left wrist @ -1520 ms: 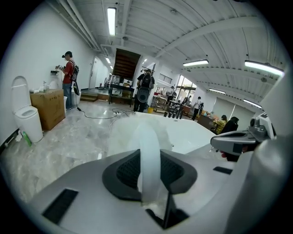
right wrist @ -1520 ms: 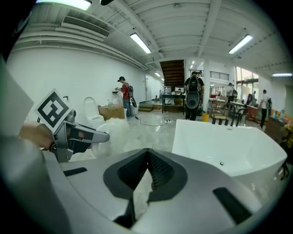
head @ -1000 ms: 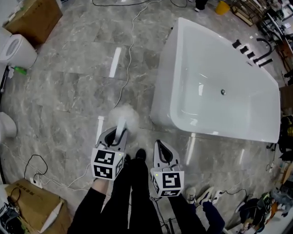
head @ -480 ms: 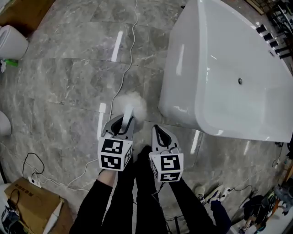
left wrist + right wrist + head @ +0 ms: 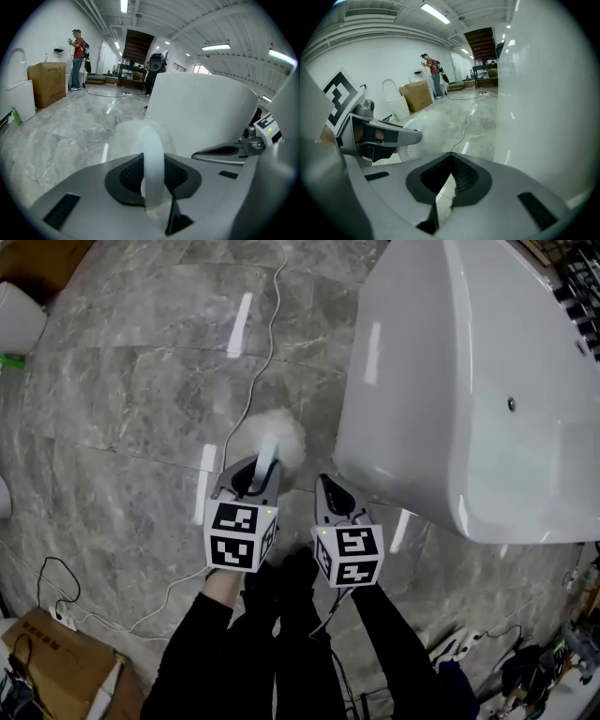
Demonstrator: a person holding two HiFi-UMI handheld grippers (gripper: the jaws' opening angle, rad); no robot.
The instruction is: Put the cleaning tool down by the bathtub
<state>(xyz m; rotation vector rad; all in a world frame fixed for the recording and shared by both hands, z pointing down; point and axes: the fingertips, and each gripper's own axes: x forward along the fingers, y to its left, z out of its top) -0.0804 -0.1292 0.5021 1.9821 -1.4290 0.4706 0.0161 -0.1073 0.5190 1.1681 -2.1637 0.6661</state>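
Observation:
The cleaning tool is a white stick with a fluffy white head. My left gripper is shut on its handle, and the fluffy head pokes out ahead over the grey marble floor. The white bathtub stands close on the right; its outer wall rises just beyond the tool. My right gripper hovers beside the left one near the tub's wall, jaws shut with nothing between them. The fluffy head also shows in the right gripper view, to the left.
A thin cable runs across the floor ahead. A toilet and a green bottle are at the far left, a cardboard box at the near left. A person stands far off by another box.
Both grippers have come closer to the bathtub, which now fills the upper right of the head view. The tool stays gripped in the left gripper; the right stays shut.

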